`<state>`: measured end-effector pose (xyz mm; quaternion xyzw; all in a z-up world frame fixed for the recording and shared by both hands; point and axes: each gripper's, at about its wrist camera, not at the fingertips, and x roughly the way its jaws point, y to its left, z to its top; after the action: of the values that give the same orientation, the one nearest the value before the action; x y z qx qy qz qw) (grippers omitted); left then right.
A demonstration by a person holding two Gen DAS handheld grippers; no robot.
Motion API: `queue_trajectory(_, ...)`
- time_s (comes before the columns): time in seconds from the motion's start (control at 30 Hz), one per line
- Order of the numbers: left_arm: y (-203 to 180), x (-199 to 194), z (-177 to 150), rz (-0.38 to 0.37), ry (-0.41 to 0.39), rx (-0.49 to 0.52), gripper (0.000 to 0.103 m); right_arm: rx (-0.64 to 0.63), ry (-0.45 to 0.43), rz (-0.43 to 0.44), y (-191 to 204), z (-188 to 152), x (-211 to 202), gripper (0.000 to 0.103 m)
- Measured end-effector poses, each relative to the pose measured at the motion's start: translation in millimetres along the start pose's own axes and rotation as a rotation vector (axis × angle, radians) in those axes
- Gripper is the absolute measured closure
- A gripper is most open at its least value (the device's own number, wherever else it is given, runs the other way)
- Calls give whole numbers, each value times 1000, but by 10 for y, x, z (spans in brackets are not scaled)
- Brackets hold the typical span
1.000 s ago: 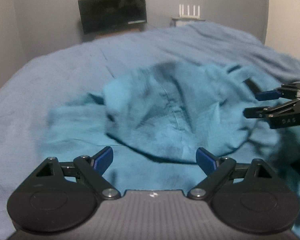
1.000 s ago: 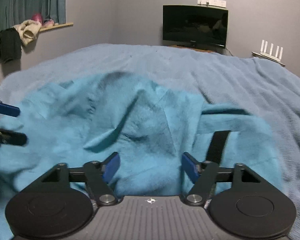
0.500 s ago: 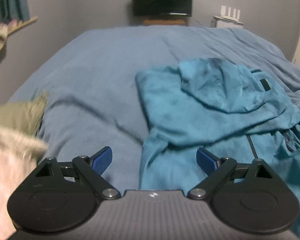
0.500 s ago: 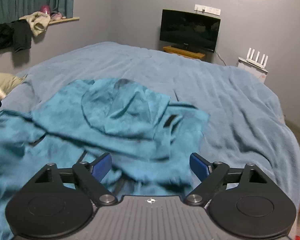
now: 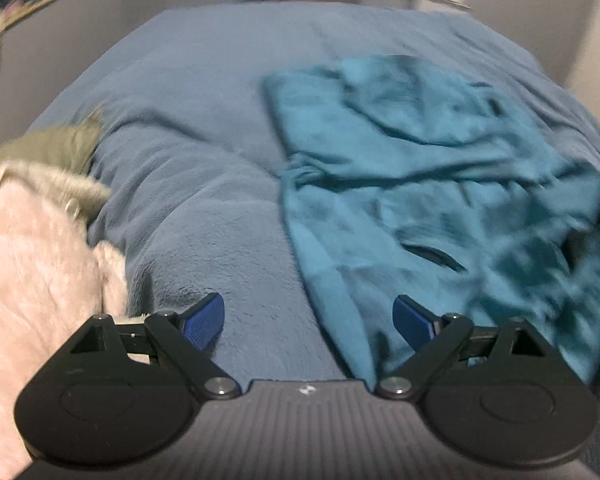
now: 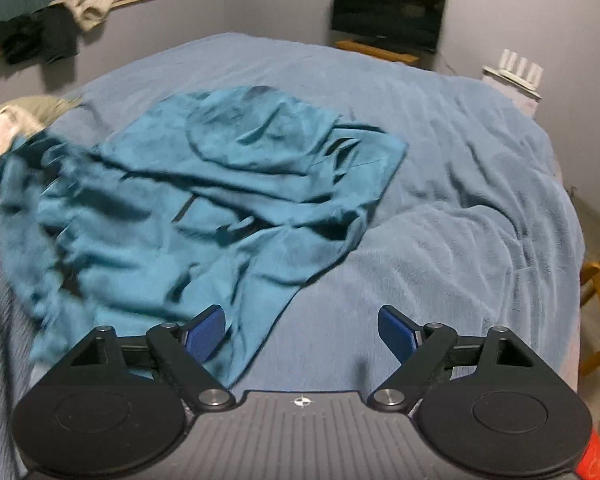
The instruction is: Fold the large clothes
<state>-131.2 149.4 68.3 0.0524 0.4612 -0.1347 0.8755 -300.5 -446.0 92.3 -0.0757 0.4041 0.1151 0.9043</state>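
lying crumpled across the blue bedspread, the teal hooded jacket fills the centre and left of the right wrist view and the right half of the left wrist view. its hood rests on top of the body toward the upper middle, and the near hem trails down toward the lower left, bunched and uneven. no clean fold line is visible – judged from this, folding has barely begun; the garment is not yet spread flat, and sleeves and body are all left to do.

the left gripper stands released, blue pads wide apart, nothing between them; the jacket's near edge lies just under its right-hand pad, whether touching cannot be told. the right gripper is likewise spread and empty, its left-hand pad over the trailing hem.

other clothes – a pale fleecy pile with an olive garment behind – sit at the left edge. a television stands at the upper right.
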Motion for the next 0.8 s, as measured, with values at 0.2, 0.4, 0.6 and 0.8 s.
queue_trajectory(0.2, -210, -444, -222, -168, 8, 354, 12, -160, 30, 126, 147, -50, -278, 18)
queue_trajectory(0.4, -428, -411, -412, -209, 24, 538, 12, -265, 36, 174, 347, -19, -280, 18)
queue_trajectory(0.6, -543, -187, -448, -242, -69, 586, 13, -307, 10, 201, 421, 25, -200, 18)
queue_trajectory(0.8, -449, -108, -344, -338, -164, 486, 51, -323, -5, 250, 344, 25, -326, 20)
